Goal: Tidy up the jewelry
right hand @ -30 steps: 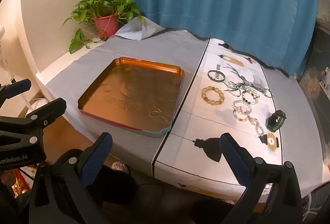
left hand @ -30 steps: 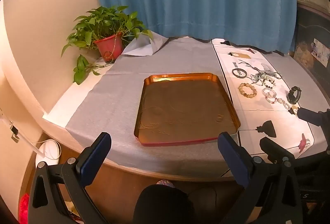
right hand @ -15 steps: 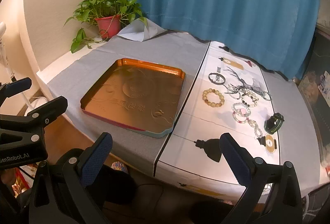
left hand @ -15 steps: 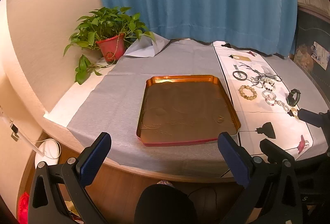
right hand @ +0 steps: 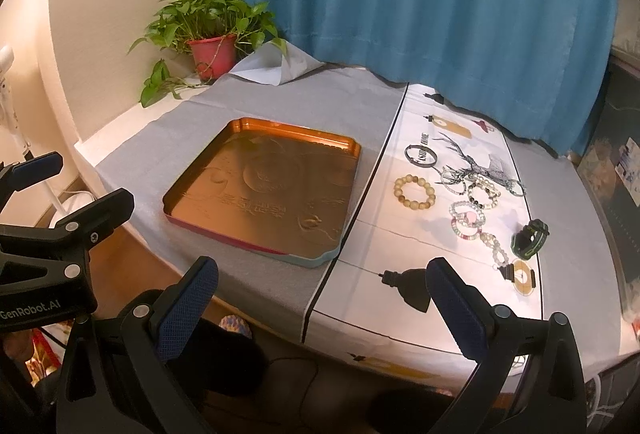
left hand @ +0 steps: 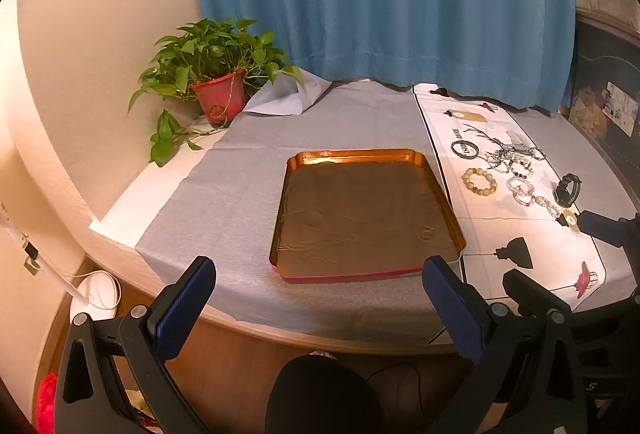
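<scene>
Both grippers gape wide, holding nothing. Ahead of the left gripper [left hand: 318, 292] lies a copper tray [left hand: 366, 212]; beyond the right gripper [right hand: 322, 294], beaded bracelets [right hand: 415, 192].

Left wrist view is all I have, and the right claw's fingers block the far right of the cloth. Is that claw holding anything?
Observer: No. The right claw is open and empty, hovering short of the jewelry.
Operator: What lies behind its finger?
Observer: The bead strand ends at a gold disc, apart from the green watch.
Operator: And the tray corner nearest it?
Observer: The tray has a pale blue wall there, right beside the black border of the white cloth.
</scene>
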A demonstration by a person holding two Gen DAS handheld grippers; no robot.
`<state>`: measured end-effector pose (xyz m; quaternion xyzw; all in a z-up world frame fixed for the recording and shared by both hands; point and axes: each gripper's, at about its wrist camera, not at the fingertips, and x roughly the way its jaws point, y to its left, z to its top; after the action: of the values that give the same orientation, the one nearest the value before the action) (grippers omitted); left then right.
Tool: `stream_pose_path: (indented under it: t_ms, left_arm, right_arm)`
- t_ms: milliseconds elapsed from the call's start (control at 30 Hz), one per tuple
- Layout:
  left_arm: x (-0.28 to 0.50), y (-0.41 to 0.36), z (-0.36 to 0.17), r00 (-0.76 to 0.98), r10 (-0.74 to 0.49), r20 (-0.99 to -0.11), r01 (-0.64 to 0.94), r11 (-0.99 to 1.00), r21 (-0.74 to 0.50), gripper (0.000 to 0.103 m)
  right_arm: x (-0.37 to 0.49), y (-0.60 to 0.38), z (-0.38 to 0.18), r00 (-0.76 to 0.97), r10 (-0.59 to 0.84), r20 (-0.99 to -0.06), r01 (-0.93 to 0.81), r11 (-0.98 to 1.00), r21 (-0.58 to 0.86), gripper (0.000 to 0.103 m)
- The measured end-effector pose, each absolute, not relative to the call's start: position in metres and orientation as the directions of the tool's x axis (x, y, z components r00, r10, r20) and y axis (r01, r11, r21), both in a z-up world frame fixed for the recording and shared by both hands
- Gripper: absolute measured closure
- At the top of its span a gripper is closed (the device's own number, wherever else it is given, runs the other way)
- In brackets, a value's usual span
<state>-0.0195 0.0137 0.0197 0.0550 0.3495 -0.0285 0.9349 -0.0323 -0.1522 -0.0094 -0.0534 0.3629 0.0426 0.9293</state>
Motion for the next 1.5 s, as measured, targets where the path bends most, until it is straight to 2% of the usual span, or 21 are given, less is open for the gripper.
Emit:
stream_pose_path:
  t_ms: [1500]
  left_arm:
    - [-0.033,0.019,0.032,0.768,-0.006,-0.640,0.087,0.992,0.096,0.000]
  right_arm:
    - [-0.045,-0.148,0.001,0.748,0.039,-0.663,-0.111,0.992,-0.067,0.000]
